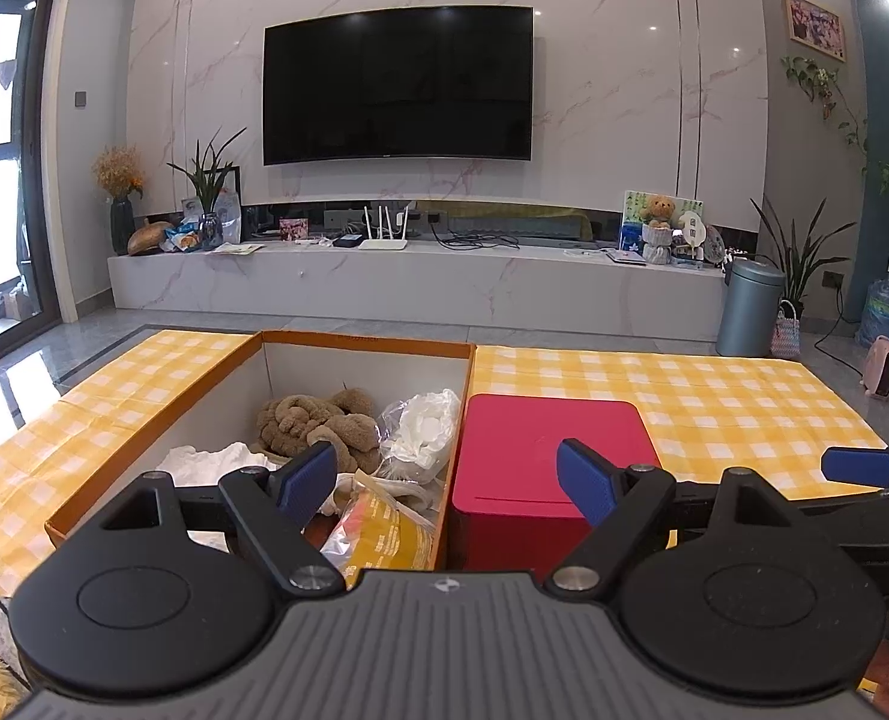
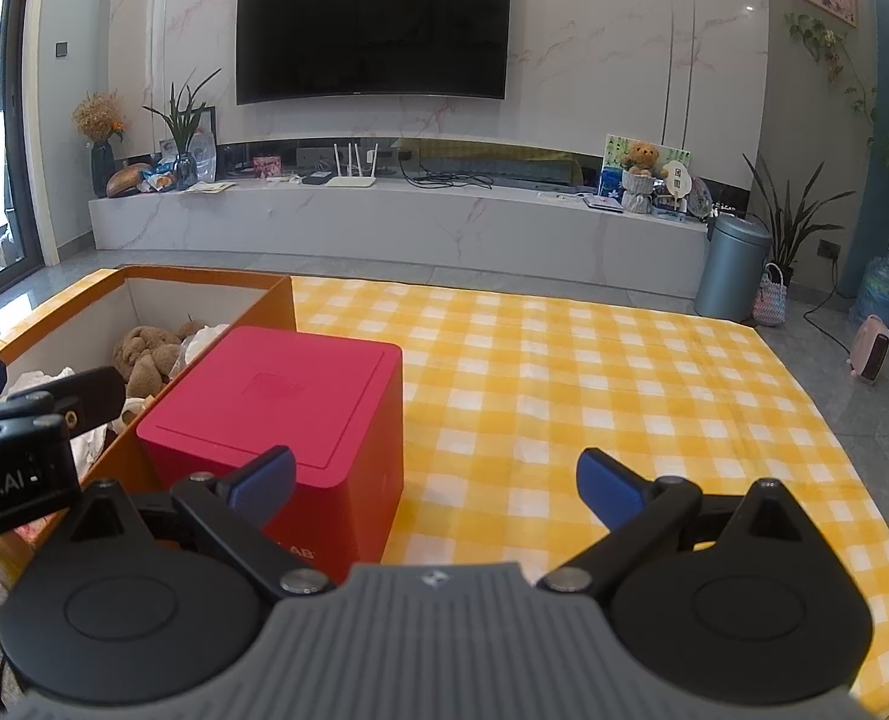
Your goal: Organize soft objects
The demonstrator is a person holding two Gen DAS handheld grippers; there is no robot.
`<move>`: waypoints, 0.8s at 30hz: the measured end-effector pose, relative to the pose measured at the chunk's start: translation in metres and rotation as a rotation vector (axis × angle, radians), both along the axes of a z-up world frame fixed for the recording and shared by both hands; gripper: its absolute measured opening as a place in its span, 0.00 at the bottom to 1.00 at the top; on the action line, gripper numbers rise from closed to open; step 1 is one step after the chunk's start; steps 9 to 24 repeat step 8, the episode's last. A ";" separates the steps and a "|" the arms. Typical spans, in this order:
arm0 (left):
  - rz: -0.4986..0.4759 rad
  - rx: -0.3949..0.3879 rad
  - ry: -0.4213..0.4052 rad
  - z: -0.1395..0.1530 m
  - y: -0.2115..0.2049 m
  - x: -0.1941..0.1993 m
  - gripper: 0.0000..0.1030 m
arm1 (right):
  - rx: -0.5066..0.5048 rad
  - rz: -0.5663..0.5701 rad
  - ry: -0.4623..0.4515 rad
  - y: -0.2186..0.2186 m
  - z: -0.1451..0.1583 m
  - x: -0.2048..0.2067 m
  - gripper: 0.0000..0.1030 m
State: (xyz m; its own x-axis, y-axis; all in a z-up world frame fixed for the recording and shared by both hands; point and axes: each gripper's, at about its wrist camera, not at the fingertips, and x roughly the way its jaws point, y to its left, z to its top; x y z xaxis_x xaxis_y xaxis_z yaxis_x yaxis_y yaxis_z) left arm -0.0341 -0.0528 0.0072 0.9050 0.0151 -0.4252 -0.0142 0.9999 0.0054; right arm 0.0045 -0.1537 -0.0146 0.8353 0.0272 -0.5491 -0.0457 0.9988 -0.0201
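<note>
Both grippers hovered empty, soft things already boxed.

On the yellow checked table (image 2: 594, 372), the orange box (image 1: 144, 420) held the brown plush (image 1: 318, 423) and bagged white stuffing (image 1: 423, 432), red cube (image 2: 300, 396) just beside; left gripper (image 1: 447, 477) and right gripper (image 2: 435, 483) were spread wide, seemingly between picks, needing a next target.

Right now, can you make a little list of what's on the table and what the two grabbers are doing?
table cover: yellow checked cloth
big box: orange cardboard box, open
inside it: brown plush toy, white stuff in a clear bag, a yellow packet
next to it: red box, closed, touching the orange box's side
left gripper: open, empty
right gripper: open, empty
</note>
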 end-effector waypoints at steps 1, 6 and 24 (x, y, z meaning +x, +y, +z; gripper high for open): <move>0.000 -0.002 0.002 0.000 0.000 0.000 0.94 | -0.001 0.000 0.000 0.000 0.000 0.000 0.95; 0.001 -0.001 0.010 0.000 0.001 0.002 0.94 | -0.001 0.002 0.003 0.001 -0.001 0.000 0.95; 0.001 -0.002 0.015 0.000 0.001 0.003 0.94 | 0.000 0.003 0.006 0.001 -0.002 0.000 0.95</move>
